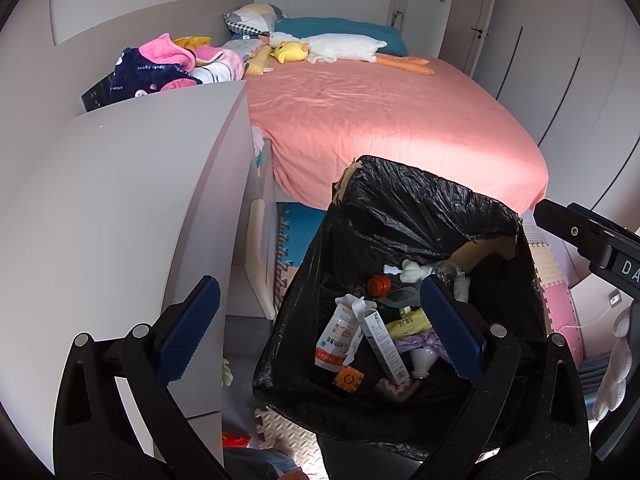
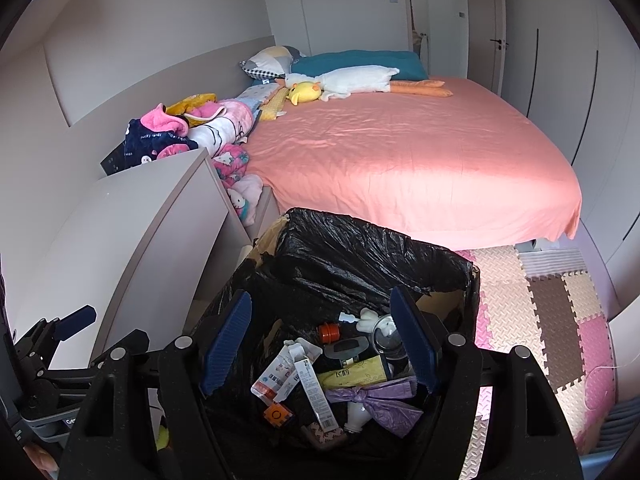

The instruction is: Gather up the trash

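**Bin** (image 2: 460,276): cardboard box lined with a black plastic bag, standing on the floor at the near end of the bed, just right of the cabinet. The bag is folded over the rim; bare cardboard shows at the far left corner and on the right inner wall.

**Trash in bin:** white-and-red carton (image 2: 276,380); long white box (image 2: 316,392) lying across it; orange cap (image 2: 329,332); yellow packet (image 2: 360,372); knotted lilac bag (image 2: 380,400); white bottle (image 2: 356,414), neck toward the near side; small orange cube (image 2: 277,414); clear rounded container (image 2: 386,338); white syringe-like piece (image 2: 348,317). All lie loose at the bottom.

**Right gripper** (image 2: 320,340): above the bin opening, pointing down into it. Blue pads (image 2: 228,344) stand wide apart; nothing between them, nothing touched.

**Left gripper** (image 1: 320,328): to the left of the right one, over the bin's left edge and the cabinet side. Pads wide apart, empty. Its right pad (image 1: 452,328) hangs over the bin; its left pad over the cabinet front.

**Cabinet** (image 2: 132,220): pale grey, left of the bin, top bare.

**Bed** (image 2: 400,160): pink sheet, beyond the bin. Far end: teal pillow (image 2: 356,60), patterned pillow (image 2: 272,60), white goose plush (image 2: 360,80), yellow duck plush (image 2: 306,92).

**Clothing pile** (image 2: 192,128): pink, navy and printed fabrics, left edge of the bed behind the cabinet.

**Foam floor mats** (image 2: 552,320): pink, beige and brown tiles, right of the bin.
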`<state>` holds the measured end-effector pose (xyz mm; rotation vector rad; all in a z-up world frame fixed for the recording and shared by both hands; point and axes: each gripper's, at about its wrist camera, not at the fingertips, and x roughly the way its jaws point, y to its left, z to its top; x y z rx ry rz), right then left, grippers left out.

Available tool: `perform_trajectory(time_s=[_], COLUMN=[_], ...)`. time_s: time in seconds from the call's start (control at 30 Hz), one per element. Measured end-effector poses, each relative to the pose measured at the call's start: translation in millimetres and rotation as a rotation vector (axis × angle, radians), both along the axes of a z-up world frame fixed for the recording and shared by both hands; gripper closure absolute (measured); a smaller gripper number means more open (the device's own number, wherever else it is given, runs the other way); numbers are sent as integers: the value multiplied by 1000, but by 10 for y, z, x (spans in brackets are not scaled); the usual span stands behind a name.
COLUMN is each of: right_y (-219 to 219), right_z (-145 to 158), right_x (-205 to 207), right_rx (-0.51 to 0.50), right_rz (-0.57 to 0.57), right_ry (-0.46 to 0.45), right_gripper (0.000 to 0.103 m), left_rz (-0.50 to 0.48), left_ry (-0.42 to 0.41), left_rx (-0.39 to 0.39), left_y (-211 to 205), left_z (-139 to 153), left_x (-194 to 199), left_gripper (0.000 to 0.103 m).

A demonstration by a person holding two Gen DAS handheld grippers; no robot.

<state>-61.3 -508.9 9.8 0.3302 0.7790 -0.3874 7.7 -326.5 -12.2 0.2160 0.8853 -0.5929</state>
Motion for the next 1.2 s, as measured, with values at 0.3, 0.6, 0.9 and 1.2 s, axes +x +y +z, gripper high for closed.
perform_trajectory(time_s=[0.3, 0.6, 0.9, 1.2], right_y=[3, -11, 0, -1], right_z=[-29, -33, -43, -47], right_x=[-23, -33, -31, -35], right_rx=[1, 2, 2, 2], right_rz=[6, 4, 4, 2], right_ry=[2, 4, 6, 7], right_gripper=[30, 30, 30, 30], left_rz=[-8, -11, -17, 0], left_ry=[-28, -33, -25, -23], left_rx=[26, 31, 0, -29], left_y=[-17, -20, -8, 35], left_z=[-2, -10, 28, 50], left_x=[-30, -47, -61, -50], left_gripper=[6, 6, 6, 6])
